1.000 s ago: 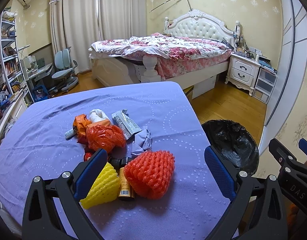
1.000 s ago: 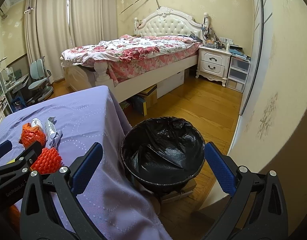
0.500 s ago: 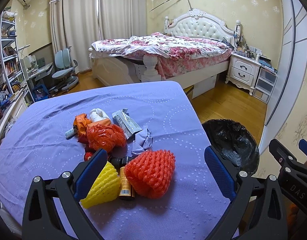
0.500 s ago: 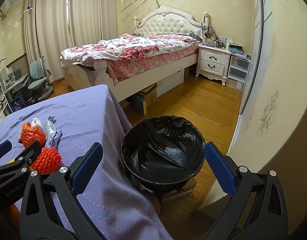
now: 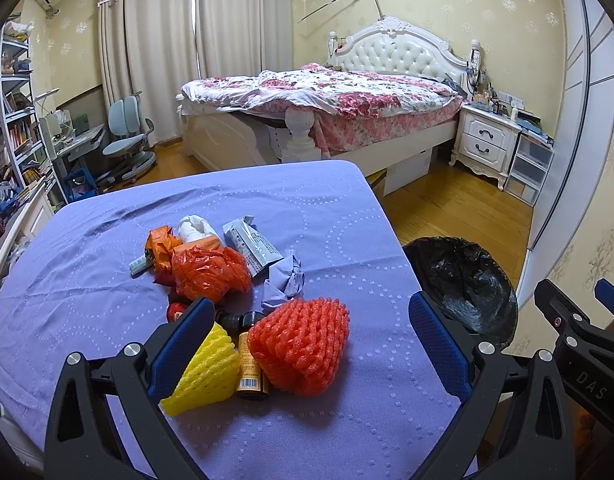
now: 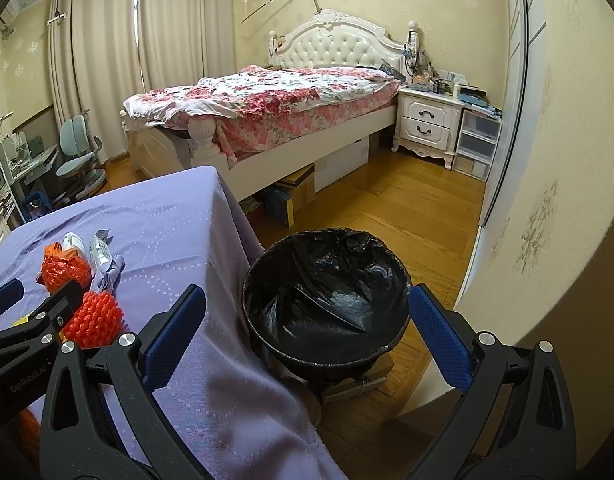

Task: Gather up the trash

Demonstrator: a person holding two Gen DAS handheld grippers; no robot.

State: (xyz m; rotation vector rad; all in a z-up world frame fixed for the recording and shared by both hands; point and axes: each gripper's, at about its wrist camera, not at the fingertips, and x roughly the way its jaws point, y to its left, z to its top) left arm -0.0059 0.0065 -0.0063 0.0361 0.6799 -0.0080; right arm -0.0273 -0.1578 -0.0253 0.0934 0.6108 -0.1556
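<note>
Trash sits in a loose heap on the purple tablecloth (image 5: 107, 280), and much of it is hard to sort out: a small brown bottle (image 5: 251, 368) lies wedged between a yellow foam net (image 5: 207, 368) and a red foam net (image 5: 301, 346), its barcode showing but its label print too small to read. Behind the red foam net a crumpled orange plastic bag (image 5: 209, 272) covers a red item that cannot be identified, and beyond that bag lie a white wad (image 5: 195, 228), a torn gray packet (image 5: 251, 246) with unreadable print, and a crumpled pale wrapper (image 5: 285, 284). The left gripper (image 5: 311, 340) hangs over the heap with its jaws spread wide and nothing between them; its left finger hides part of the yellow foam net. To the right of the red foam net, off the table edge, stands the bin with its black liner (image 6: 327, 300), partly cut off in the left view. The right gripper (image 6: 307, 328) hangs above the bin, jaws spread wide and holding nothing. Lettering "DAS" shows on the right gripper's body in the left view, and "GenRobot.AI" on the left gripper's body in the right view. Against half a second ago, both views sit almost unchanged, the heap lying just as it did.
</note>
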